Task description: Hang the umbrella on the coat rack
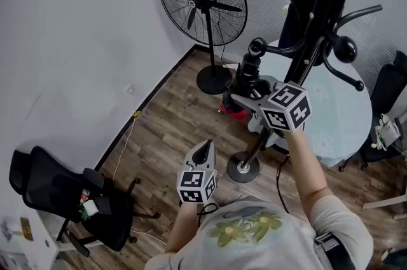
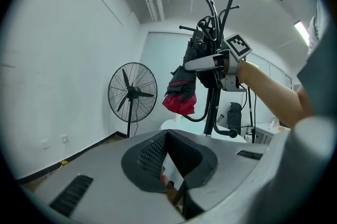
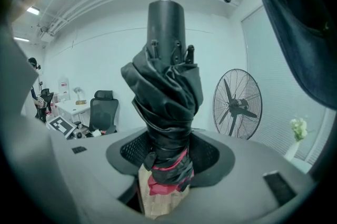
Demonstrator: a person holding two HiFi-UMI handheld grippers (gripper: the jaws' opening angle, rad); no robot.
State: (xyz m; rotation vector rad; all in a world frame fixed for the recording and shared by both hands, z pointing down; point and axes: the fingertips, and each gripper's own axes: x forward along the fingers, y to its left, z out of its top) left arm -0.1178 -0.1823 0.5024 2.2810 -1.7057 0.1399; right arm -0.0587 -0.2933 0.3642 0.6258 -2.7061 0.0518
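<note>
Nearest, the left gripper [image 1: 205,151] hangs idle, its jaws seemingly together on nothing. The right gripper [image 1: 247,96] is clamped round the folded umbrella [image 3: 166,112], held roughly upright just beside the coat rack [image 1: 318,27]. The umbrella looks light, with soft, slippery fabric over a stiff shaft, so the strapped waist is the sound hold. Its handle or loop is hidden, and the rack's top is cut off in the head view.
</note>
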